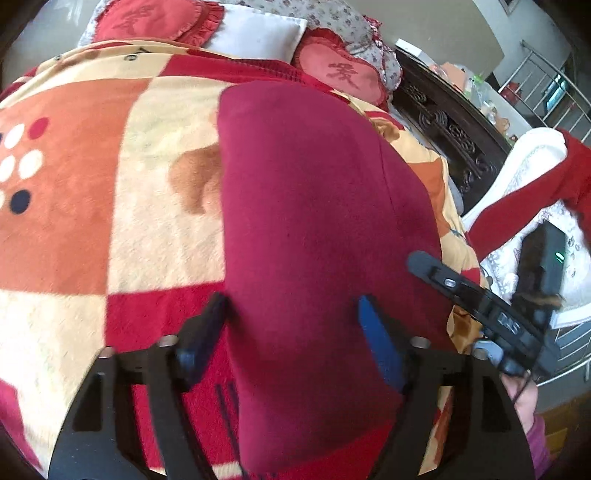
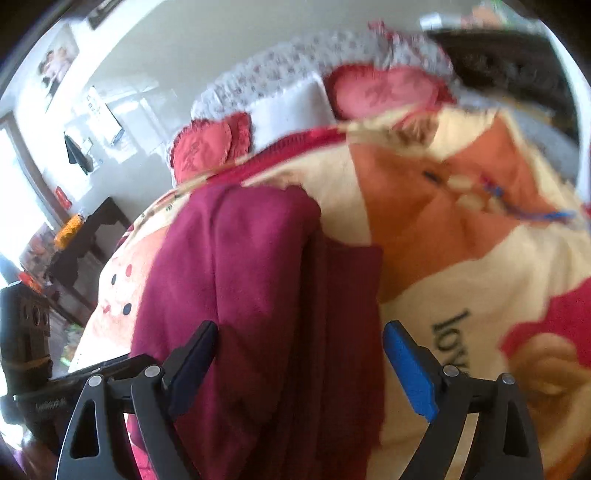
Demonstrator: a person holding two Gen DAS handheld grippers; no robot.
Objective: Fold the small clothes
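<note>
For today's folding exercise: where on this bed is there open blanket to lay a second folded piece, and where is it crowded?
Open blanket lies left of the maroon garment, on the orange and cream squares. More shows on its right, around the "love" print. The head end is crowded with red cushions and a white pillow.

The garment (image 1: 314, 221) is matt maroon cloth with a soft, slightly brushed nap. The blanket (image 1: 110, 206) beneath it is fuzzy fleece, its pile visibly rough. The left gripper (image 1: 291, 325) and right gripper (image 2: 299, 354) are matt black plastic with shiny metal pins. The headboard (image 1: 443, 129) is dark carved wood, faintly glossy.
</note>
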